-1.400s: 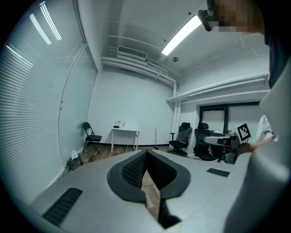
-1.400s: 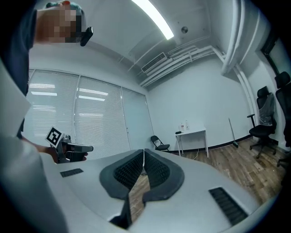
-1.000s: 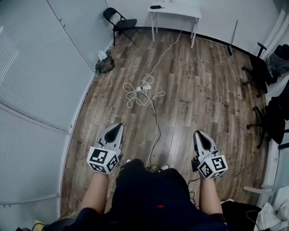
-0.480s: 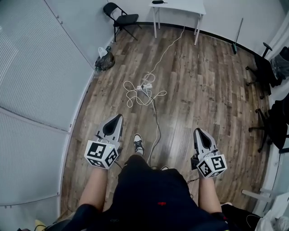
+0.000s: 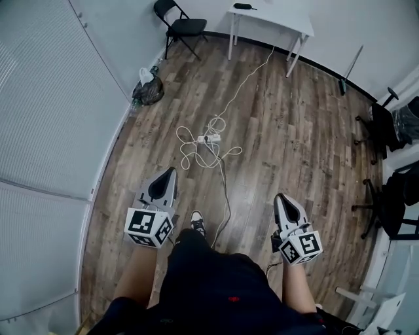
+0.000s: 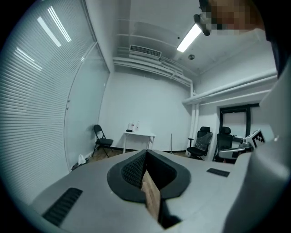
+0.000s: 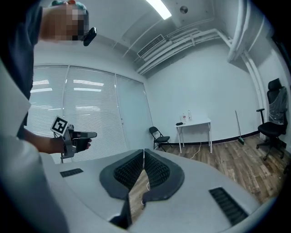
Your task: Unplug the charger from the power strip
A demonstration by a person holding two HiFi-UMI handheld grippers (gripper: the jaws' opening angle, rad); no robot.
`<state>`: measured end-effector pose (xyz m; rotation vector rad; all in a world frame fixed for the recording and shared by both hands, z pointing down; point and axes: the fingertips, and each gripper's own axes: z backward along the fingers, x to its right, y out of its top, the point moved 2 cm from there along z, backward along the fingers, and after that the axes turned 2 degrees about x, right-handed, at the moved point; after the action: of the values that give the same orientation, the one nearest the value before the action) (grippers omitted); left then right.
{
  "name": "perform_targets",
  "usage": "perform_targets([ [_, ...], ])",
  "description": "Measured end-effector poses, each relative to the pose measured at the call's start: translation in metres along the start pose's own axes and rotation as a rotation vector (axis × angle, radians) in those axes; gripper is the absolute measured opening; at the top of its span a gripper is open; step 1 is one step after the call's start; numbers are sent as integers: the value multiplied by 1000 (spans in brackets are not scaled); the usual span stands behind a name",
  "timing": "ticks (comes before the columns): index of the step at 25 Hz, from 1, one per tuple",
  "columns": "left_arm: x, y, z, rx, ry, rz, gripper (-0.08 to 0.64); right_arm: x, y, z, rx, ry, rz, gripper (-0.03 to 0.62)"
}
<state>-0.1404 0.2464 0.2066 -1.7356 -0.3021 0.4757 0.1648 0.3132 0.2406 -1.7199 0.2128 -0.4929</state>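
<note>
One white power strip (image 5: 208,139) lying flat near the middle of the wooden floor (image 5: 294,131), ringed by loose loops of white cable (image 5: 190,149), with a further lead running off toward the far edge, beneath the white tabletop (image 5: 275,16). Presumably carrying the charger, though too small from the head view to tell apart from the strip itself.

Well short of it, toward the floor's near edge and held roughly level: left claw (image 5: 171,171) closed tight on nothing, right claw (image 5: 279,197) likewise closed and empty.

Judged as approach only, the pull not yet begun. To do it well: close in and get low, open both, pin the strip's body with one, take the charger by its housing rather than its cord with the other, then draw straight out of the socket.

Unclear from here: which socket, which lead. Nothing of the strip in the left gripper view. Office chairs (image 5: 383,127) cut off at the right edge.
</note>
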Motion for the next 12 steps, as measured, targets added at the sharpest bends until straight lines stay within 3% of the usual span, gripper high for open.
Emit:
perform_targets([
  [6, -87, 9, -58, -36, -144, 2, 18, -39, 20, -119, 17, 7, -28, 25],
  [12, -131, 11, -95, -39, -166, 50, 18, -49, 35, -193, -22, 33, 22, 25],
])
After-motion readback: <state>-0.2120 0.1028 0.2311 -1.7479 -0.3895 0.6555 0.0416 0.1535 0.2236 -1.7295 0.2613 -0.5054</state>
